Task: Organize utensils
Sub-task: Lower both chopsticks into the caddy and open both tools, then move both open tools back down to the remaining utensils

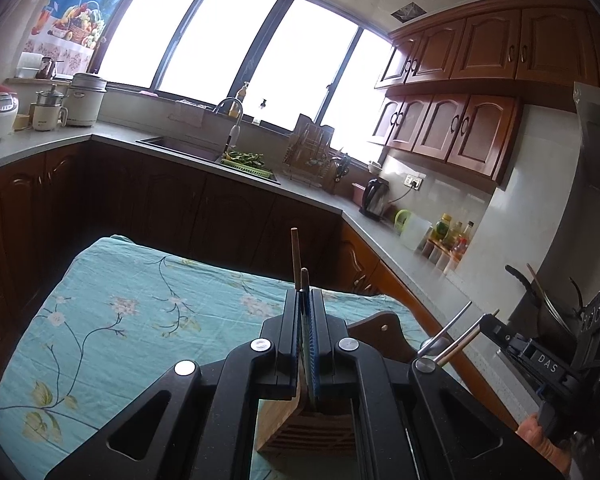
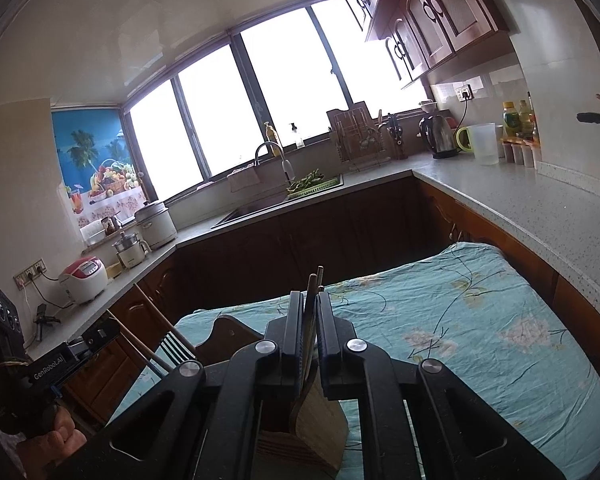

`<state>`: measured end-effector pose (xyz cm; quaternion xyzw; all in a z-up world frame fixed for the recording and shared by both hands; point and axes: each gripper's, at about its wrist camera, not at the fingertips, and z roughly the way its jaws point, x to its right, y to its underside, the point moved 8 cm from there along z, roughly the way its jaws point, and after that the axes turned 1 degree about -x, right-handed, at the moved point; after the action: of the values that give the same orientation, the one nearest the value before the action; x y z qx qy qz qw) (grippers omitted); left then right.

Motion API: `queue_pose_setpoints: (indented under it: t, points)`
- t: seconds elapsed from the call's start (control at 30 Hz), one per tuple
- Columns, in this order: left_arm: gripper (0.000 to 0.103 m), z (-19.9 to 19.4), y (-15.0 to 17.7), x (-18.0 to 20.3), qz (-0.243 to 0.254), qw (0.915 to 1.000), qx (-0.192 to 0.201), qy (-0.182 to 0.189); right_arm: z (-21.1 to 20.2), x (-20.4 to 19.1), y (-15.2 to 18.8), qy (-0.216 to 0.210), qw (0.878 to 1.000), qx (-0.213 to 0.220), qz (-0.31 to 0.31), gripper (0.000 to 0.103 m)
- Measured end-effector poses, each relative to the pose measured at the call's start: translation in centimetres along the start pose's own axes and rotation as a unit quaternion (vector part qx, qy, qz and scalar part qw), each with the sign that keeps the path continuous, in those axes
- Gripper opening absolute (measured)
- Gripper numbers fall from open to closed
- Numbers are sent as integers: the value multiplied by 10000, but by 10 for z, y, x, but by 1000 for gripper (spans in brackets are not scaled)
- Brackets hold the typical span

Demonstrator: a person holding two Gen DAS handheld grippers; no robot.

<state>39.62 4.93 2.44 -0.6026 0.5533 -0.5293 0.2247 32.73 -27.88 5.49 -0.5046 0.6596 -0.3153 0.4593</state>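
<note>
Two tools were in play, one per hand. The left tool (image 1: 305, 294) stood narrow, clamped on two wooden chopsticks (image 1: 295, 250), thin, round-tipped and pointing up and away, one reaching farther than the other. The right tool (image 2: 310, 296) was also narrow, with at least two slim sticks (image 2: 311, 286) between its fingers, one wooden and one greyer. Whether its pads pressed on them I could not tell.

One wooden holder (image 1: 300, 428) of pale slatted bamboo sat directly below each tool's fingers, on the near part of the desk (image 1: 100, 320). The desk was covered with one wrinkled teal cloth (image 2: 480, 320) printed with branches and pale flowers. A darker curved wooden panel (image 2: 228, 332) rose just behind the holder.

Only the left wrist view showed the right tool (image 1: 486, 318) from the side, at the right. There was a bent metal handle (image 1: 446, 334) beside it and a hand (image 1: 540, 436) gripping it.

Only the right wrist view showed the left tool (image 2: 114, 326) at the left. It also showed the four dark tines of one fork (image 2: 176, 347), near that tool's chopsticks.
</note>
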Motion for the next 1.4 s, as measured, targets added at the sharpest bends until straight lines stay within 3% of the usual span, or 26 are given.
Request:
queue_pose_setpoints:
  t: [0.1,0.23,0.3,0.37,0.47,0.57,0.63,0.67,1.0,1.4]
  points:
    - [2,-4,3,1,9,10000,-45,-6,-4,2,-2,-48,10000,44,68,15]
    - [5,-9,3,2,10,10000,-66,-54,-20,4,-9,-101,9993,299,217,37]
    - [13,-12,6,2,12,9999,-84,-93,-29,4,-12,-122,9987,416,268,51]
    - [30,-18,5,1,-16,9999,-59,-141,-37,3,-15,-159,9983,486,297,69]
    - [48,-25,6,1,-28,9997,-47,-220,-49,-2,-14,-237,9977,574,262,84]
    - [62,-38,13,1,-28,9996,-13,-296,-62,-6,-7,-270,9978,576,206,92]
    - [78,-48,21,-1,-29,9991,-48,-423,-68,-8,3,-304,9980,507,220,95]
    - [80,-53,25,-2,-21,9988,-53,-490,-71,-8,8,-282,9983,455,227,96]
    - [89,-111,68,-2,73,9942,-564,-917,-90,-8,71,46,9993,-368,43,100]
    - [92,-165,116,9,180,9873,-1280,-926,-117,-17,131,47,9957,-926,71,100]
